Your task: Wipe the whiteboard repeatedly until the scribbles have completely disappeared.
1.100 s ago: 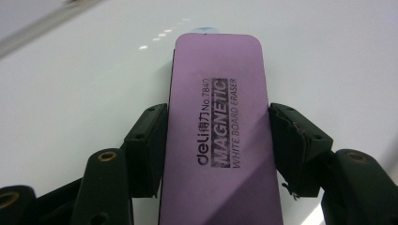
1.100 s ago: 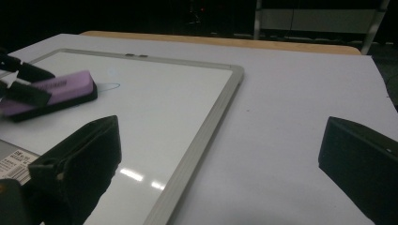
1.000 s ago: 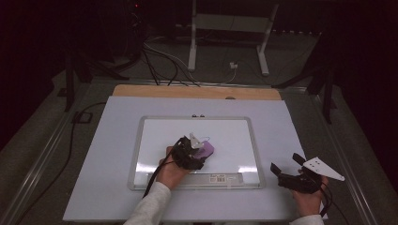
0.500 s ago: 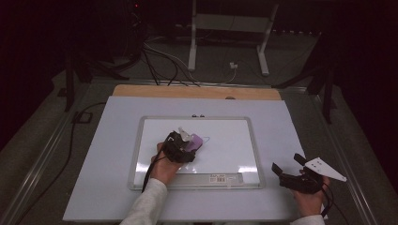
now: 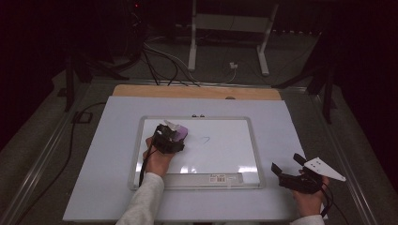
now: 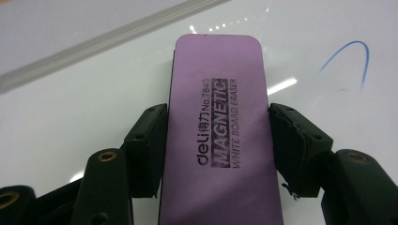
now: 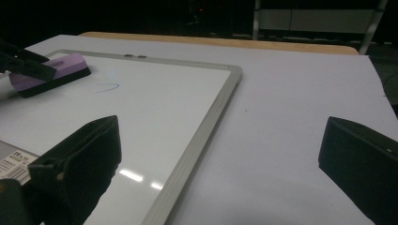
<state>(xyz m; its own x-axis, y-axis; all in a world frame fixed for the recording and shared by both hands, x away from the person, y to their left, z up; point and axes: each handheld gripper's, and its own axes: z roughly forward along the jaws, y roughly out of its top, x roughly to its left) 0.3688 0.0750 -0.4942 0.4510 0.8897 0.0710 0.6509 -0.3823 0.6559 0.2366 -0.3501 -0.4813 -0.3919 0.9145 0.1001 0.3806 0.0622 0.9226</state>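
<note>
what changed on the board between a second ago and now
The left gripper, clamped on the purple eraser throughout, slid across the whiteboard toward its left and far side. That uncovered a thin blue pen mark, now just right of the eraser. The grip did not change. The right gripper stayed put, jaws open and empty, near the board's near right corner.

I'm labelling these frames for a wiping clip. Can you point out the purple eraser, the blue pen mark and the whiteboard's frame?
purple eraser (image 6: 218,136): left gripper view, its printed top face.
blue pen mark (image 6: 351,52): left gripper view, the curve's upper bend.
whiteboard's frame (image 7: 206,123): right gripper view, the grey side rail.
</note>
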